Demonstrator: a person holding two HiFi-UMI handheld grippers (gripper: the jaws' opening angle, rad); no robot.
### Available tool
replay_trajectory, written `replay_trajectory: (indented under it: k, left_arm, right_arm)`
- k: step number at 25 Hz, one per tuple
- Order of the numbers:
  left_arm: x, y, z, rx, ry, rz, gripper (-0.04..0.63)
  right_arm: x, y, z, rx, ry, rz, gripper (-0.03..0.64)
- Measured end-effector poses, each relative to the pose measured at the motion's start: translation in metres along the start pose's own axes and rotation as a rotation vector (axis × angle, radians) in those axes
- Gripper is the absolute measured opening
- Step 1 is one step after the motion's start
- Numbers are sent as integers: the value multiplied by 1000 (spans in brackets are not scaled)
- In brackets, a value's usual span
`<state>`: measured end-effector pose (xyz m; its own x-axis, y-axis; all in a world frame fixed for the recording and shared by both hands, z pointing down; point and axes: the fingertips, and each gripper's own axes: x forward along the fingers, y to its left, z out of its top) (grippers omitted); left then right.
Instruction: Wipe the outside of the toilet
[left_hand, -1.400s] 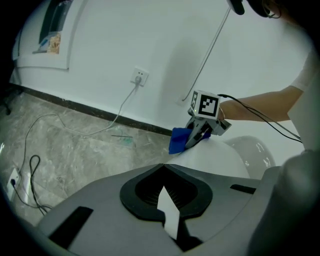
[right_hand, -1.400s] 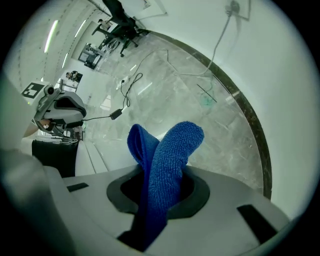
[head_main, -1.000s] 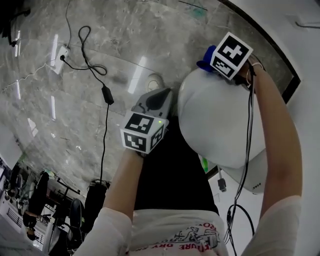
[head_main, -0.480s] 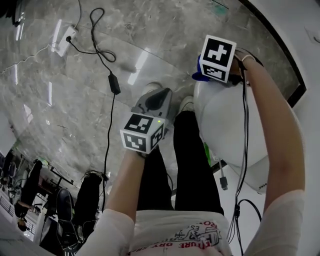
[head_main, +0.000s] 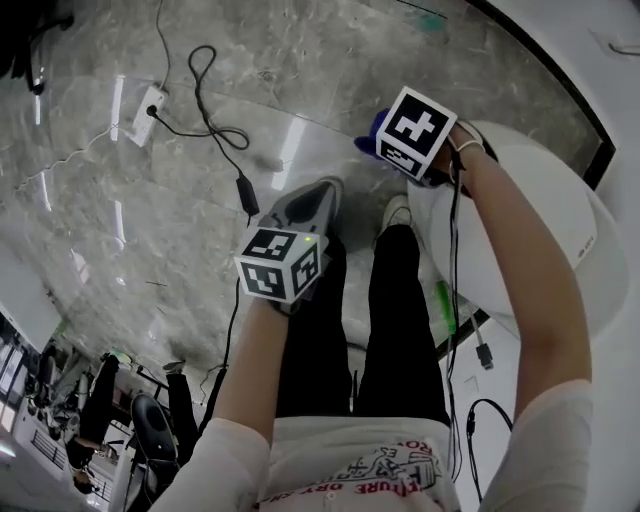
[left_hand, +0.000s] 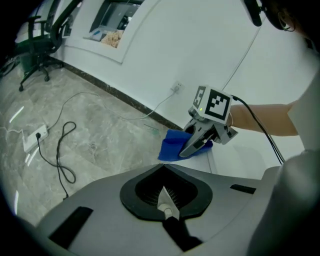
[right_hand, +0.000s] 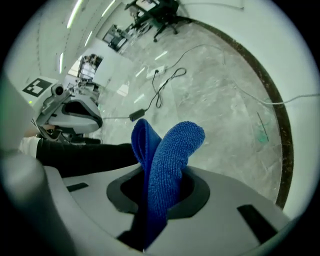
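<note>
Firmly, right gripper (left_hand: 192, 147) pinching nubby blue cloth (right_hand: 172, 150) — left gripper (left_hand: 165, 202) pressed together

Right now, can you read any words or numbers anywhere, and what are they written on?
Red print on the person's white shirt: upside down and too blurred to read.
Tiny grey mark on the white toilet lid: too small to read.
Black-and-white marker cubes: square patterns only, no letters.
Blue microfibre cloth: no print.
Nothing here is clear enough to quote.
</note>
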<state>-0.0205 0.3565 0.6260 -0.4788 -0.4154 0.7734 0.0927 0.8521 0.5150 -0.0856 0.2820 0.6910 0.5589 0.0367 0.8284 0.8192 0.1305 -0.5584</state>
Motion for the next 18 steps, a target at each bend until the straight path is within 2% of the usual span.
replay_trajectory:
  k: [4, 7, 12, 18]
  left_arm:
    - [-12, -9, 41, 122, 19, -34, 8]
    - [-15, -39, 72, 227, 38, -73, 8]
    - [-9, -112, 111, 445, 67, -165, 8]
    - [-1, -224, 99, 592, 118, -267, 8]
  right_arm:
    - [-56, 4, 18, 179, -261, -67, 72]
    - [-103, 5, -3, 268, -359, -146, 72]
    - [-167, 11, -67, 458, -546, -264, 72]
    - [-209, 41, -182, 752, -831, -334, 72]
